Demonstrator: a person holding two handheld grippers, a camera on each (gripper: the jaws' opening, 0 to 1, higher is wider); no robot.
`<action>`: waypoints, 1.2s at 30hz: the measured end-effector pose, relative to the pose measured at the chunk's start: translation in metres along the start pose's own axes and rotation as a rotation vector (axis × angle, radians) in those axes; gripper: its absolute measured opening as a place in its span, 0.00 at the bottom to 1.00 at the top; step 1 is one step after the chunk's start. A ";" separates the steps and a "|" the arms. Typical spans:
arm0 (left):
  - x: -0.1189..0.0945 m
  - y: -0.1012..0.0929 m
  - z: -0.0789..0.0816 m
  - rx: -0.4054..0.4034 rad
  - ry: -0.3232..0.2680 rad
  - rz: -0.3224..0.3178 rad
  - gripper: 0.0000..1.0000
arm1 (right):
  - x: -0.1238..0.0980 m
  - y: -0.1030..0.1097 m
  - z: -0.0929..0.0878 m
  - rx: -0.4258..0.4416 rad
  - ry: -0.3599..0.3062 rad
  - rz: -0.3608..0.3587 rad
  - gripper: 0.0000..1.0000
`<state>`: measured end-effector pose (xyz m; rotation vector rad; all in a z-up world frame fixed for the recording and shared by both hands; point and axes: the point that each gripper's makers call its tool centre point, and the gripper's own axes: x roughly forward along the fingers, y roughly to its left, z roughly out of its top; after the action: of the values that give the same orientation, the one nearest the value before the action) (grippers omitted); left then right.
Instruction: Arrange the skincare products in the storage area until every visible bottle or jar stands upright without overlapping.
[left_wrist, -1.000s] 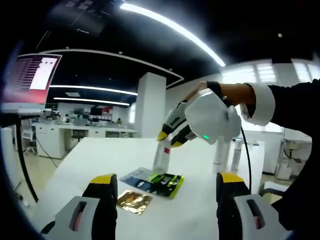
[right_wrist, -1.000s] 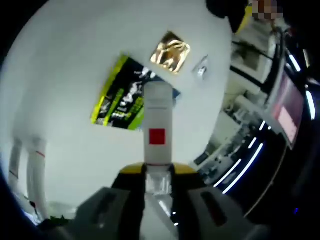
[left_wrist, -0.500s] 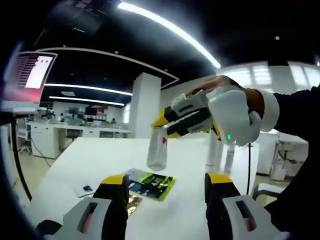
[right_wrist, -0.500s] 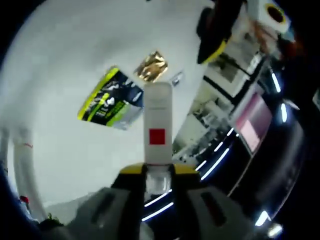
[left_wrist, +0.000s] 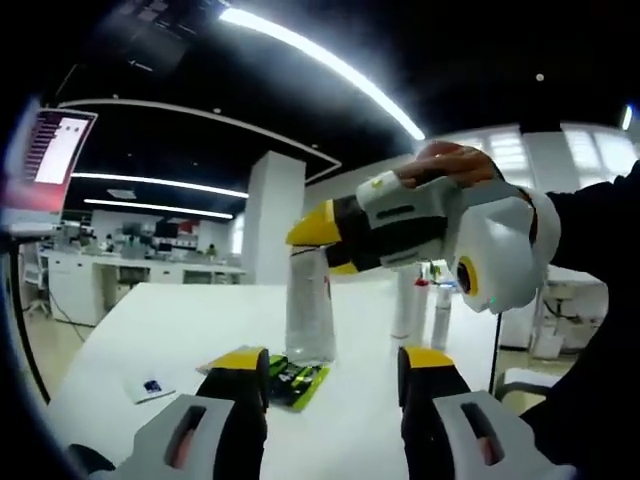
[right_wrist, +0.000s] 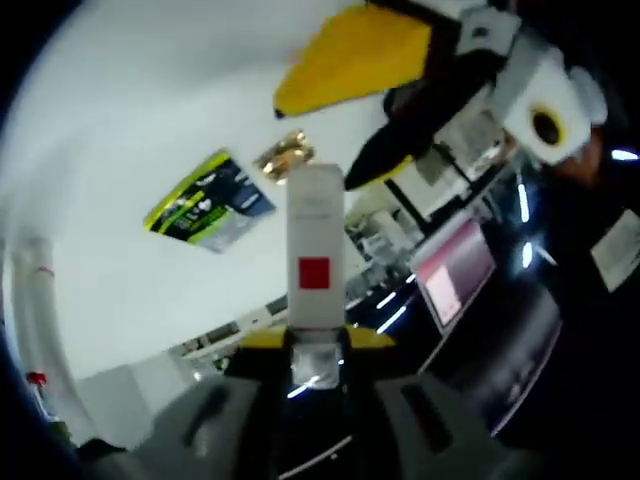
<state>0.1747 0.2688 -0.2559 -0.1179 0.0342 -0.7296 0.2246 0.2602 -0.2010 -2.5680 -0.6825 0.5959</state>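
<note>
Midair, right gripper (right_wrist: 315, 345) clamps a white bottle (right_wrist: 315, 255) by its cap over the tabletop (left_wrist: 180, 320) | left gripper (left_wrist: 330, 365) open, empty | lower squarely, clear of sachets (right_wrist: 200, 205).

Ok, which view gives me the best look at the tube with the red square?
The right gripper view: the tube runs up the centre, red square facing the camera, cap end clamped in the right gripper. The left gripper view shows it hanging cap-up over the table, label unreadable.
</note>
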 end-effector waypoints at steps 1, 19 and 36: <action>0.000 -0.001 0.000 0.004 -0.002 -0.001 0.51 | -0.002 -0.001 0.002 -0.007 -0.002 -0.011 0.18; 0.003 -0.012 0.004 0.051 -0.016 -0.044 0.33 | -0.024 -0.021 0.028 -0.021 -0.078 -0.160 0.18; 0.004 -0.030 0.014 0.041 -0.088 -0.114 0.24 | -0.040 -0.010 0.035 0.280 -0.154 -0.197 0.20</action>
<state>0.1590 0.2449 -0.2380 -0.1131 -0.0717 -0.8381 0.1717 0.2562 -0.2127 -2.1839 -0.8286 0.7693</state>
